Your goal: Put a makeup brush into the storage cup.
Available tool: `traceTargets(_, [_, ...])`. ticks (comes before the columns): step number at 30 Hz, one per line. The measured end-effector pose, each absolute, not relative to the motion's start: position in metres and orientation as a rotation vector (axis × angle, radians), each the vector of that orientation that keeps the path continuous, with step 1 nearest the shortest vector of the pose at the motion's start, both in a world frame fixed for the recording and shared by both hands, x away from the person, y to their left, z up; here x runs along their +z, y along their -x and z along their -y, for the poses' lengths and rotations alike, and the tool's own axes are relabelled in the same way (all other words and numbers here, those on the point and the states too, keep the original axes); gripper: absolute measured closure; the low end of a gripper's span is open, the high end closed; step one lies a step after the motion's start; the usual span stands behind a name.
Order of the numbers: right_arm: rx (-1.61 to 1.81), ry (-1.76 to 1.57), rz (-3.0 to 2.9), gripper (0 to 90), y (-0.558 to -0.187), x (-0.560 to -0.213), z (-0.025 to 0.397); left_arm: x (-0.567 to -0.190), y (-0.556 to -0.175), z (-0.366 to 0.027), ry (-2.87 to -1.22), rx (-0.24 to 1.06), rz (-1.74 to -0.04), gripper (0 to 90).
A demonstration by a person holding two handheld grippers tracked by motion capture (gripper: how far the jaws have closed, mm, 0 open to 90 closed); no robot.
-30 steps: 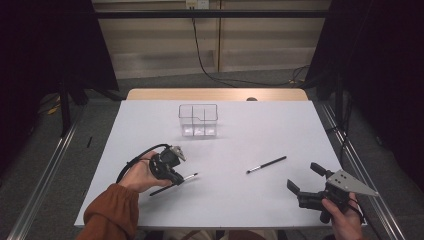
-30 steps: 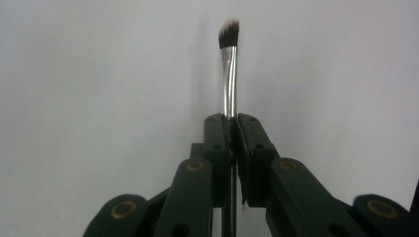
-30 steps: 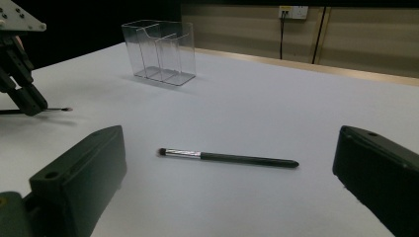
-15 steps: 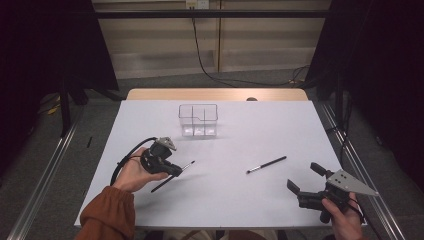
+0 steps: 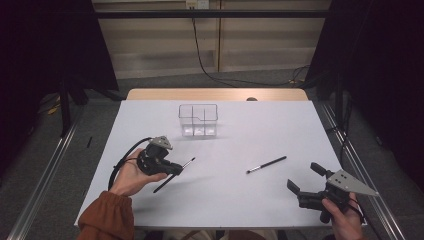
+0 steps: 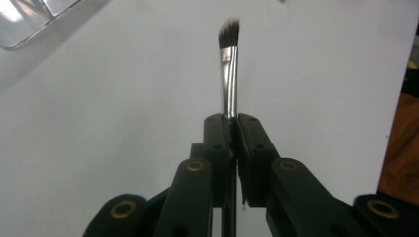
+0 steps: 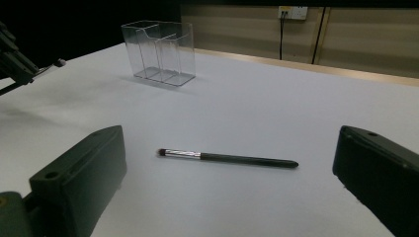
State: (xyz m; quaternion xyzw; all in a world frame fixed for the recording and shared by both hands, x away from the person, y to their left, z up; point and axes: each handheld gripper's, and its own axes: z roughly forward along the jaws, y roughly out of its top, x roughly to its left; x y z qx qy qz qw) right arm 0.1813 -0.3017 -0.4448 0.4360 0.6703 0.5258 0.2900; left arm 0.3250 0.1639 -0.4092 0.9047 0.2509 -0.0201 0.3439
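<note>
My left gripper is shut on a thin black makeup brush and holds it a little above the white table, left of centre. In the left gripper view the jaws pinch the silver ferrule, and the brush's dark bristles point away. A second black brush lies flat on the table right of centre. My right gripper stands open near the front right edge, jaws wide and aimed at that brush, which lies apart from them and a short way ahead.
A clear plastic organizer with several compartments stands upright at the back middle of the table; the organizer looks empty. A wooden strip borders the far edge. Dark curtains and metal rails flank the table.
My left gripper has drifted slightly left and lifted, carrying the brush off the table surface. The right gripper and the second brush have stayed put.
</note>
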Motion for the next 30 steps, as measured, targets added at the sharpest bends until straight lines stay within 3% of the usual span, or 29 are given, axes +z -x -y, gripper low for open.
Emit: traceTargets(30, [1.404, -1.163, -1.789, 0.0, -0.181, -0.445, 0.302, -0.398, -0.318, -0.182, -2.053, 0.119, -0.721, 83.9])
